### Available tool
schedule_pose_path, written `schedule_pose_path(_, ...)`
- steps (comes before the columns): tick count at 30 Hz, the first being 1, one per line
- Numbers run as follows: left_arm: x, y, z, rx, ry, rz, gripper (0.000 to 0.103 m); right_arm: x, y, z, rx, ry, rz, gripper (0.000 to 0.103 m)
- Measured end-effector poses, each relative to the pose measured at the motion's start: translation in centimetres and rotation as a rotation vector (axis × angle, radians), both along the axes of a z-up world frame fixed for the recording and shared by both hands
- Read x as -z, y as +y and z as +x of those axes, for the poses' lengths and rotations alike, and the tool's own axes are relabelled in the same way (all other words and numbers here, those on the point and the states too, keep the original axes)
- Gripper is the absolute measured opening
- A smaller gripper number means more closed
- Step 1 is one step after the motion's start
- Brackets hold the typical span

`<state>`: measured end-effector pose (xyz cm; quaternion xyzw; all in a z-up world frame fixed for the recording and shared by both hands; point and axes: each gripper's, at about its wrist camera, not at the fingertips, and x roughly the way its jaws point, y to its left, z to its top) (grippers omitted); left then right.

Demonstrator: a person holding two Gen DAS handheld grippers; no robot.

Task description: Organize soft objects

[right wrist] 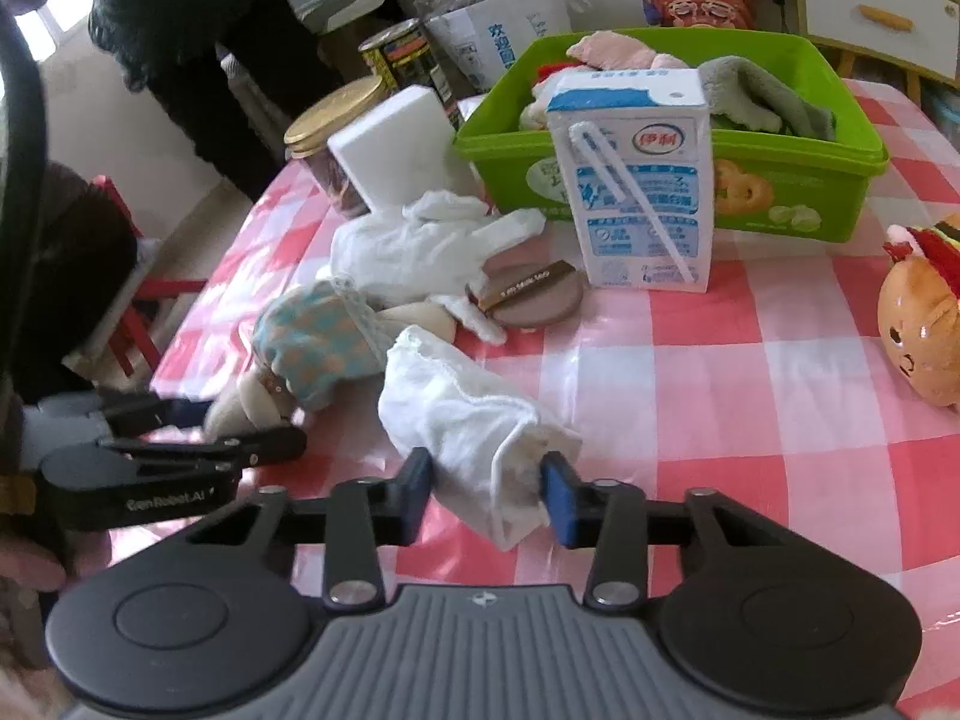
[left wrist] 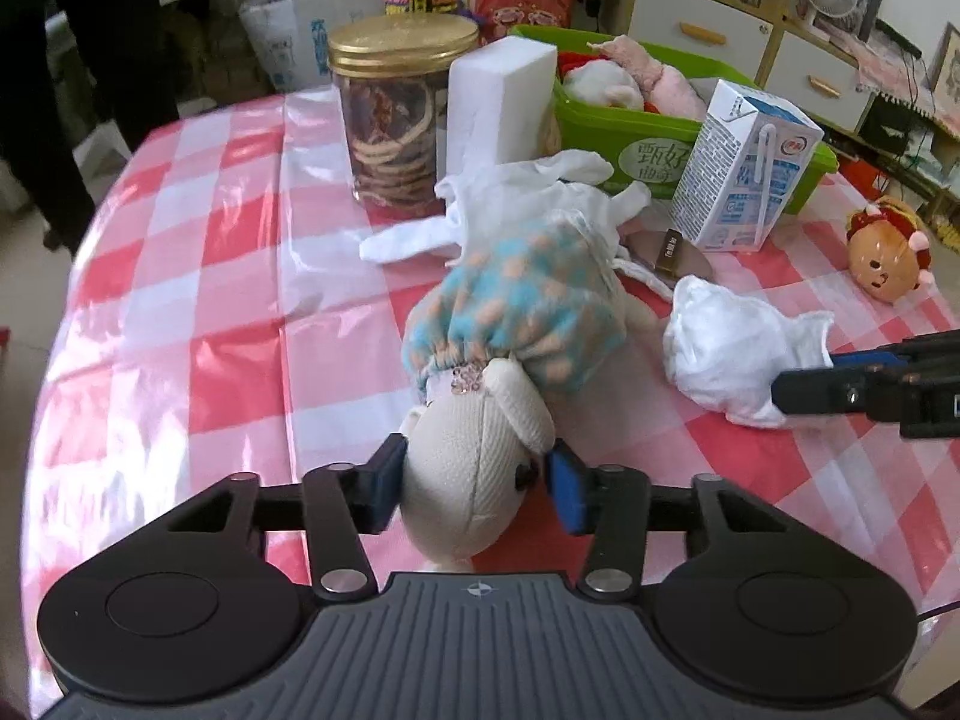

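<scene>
A cream plush doll in a blue dotted dress point(left wrist: 498, 348) lies on the pink checked tablecloth. My left gripper point(left wrist: 474, 486) is shut on the doll's head. The doll also shows in the right wrist view point(right wrist: 312, 342). My right gripper point(right wrist: 486, 498) is shut on a crumpled white cloth point(right wrist: 474, 420), which also shows in the left wrist view point(left wrist: 732, 354). A white glove point(left wrist: 516, 204) lies beyond the doll. A green bin point(right wrist: 798, 192) at the back holds several soft items. A small round plush toy point(right wrist: 924, 330) lies at the right.
A milk carton point(right wrist: 636, 180) stands in front of the bin. A white foam block point(left wrist: 501, 102) and a gold-lidded jar point(left wrist: 390, 114) stand at the back left. A brown round compact point(right wrist: 534, 300) lies by the glove. The table edge runs along the left.
</scene>
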<state>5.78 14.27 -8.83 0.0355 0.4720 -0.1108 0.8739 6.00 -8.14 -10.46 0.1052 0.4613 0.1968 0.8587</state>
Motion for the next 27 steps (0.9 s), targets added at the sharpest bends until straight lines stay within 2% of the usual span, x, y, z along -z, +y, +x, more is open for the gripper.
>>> schedule_pose_path(3, 0.0, 0.0, -0.1, 0.0, 0.004, -0.005, 0.051, -0.1, -0.3, 0.2, -0.004, 0.005, 0.019, 0.008)
schedule_pose_path(6, -0.2, -0.2, 0.0, -0.026, 0.034, -0.025, 0.065, 0.0, -0.4, 0.1, -0.017, 0.023, 0.014, 0.009)
schedule_pose_path(8, -0.6, -0.3, -0.1, -0.043, 0.029, -0.039, 0.075, -0.4, -0.7, 0.2, -0.026, 0.049, 0.026, 0.014)
schedule_pose_path(10, -1.2, -0.3, -0.1, -0.044, 0.01, -0.052, 0.079, -1.2, -1.1, 0.2, -0.022, 0.055, 0.008, 0.023)
schedule_pose_path(15, -2.1, 0.4, -0.5, -0.073, 0.039, -0.094, 0.082, -3.3, -2.7, -0.8, -0.029, 0.066, 0.01, 0.042)
schedule_pose_path(22, -3.3, 0.5, -3.8, -0.138, 0.047, -0.1, 0.086, -4.6, -4.7, -2.9, -0.014, 0.1, 0.047, 0.044)
schedule_pose_path(25, -4.2, 0.2, -4.9, -0.134, 0.019, -0.063, 0.087, -5.4, -4.9, -3.6, -0.028, 0.083, 0.028, 0.045)
schedule_pose_path(27, -4.9, 0.1, -5.6, -0.132, -0.006, -0.078, 0.089, -5.7, -5.2, -4.1, -0.024, 0.068, 0.05, 0.048)
